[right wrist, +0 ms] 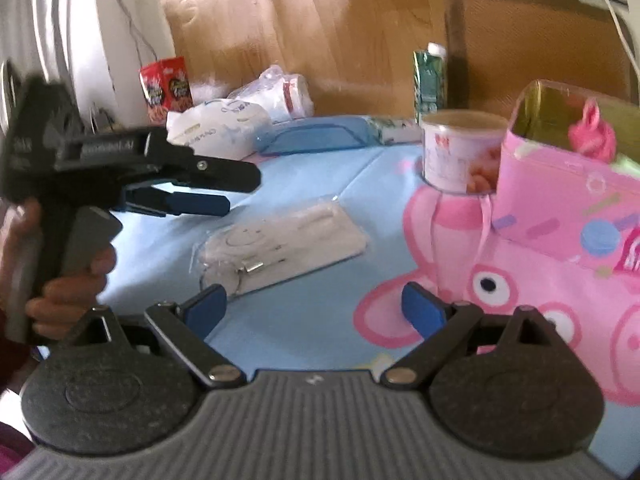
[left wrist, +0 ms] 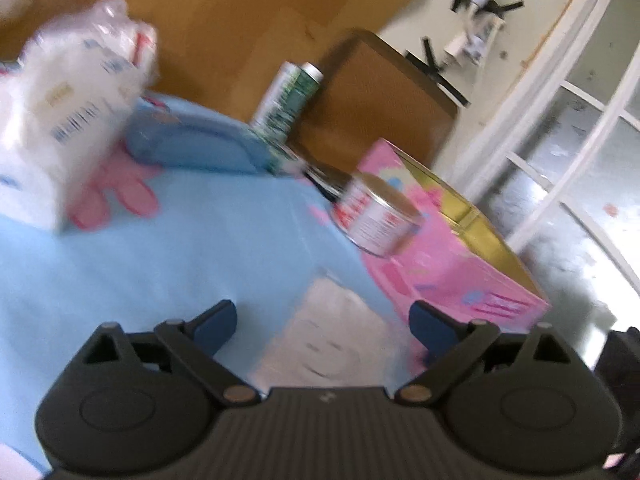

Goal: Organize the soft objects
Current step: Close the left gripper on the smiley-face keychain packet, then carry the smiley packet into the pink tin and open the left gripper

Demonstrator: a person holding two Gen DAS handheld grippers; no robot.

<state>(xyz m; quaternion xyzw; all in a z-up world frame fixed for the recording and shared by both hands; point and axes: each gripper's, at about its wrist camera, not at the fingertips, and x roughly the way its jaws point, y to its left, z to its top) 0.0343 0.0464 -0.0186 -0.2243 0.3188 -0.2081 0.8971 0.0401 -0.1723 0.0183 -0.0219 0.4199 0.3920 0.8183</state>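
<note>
A flat white soft pouch in clear wrap lies on the light blue cartoon-pig cloth; it also shows in the left wrist view, just ahead of my open, empty left gripper. That left gripper shows from the side in the right wrist view, held above the pouch's left end. My right gripper is open and empty, hovering just short of the pouch. A pink box with gold lining stands at the right with a pink soft thing inside; the box also shows in the left wrist view.
White plastic bags of soft goods lie at the back left. A blue pouch, a green carton, a round tin and a red snack box stand behind. A brown chair is beyond the table.
</note>
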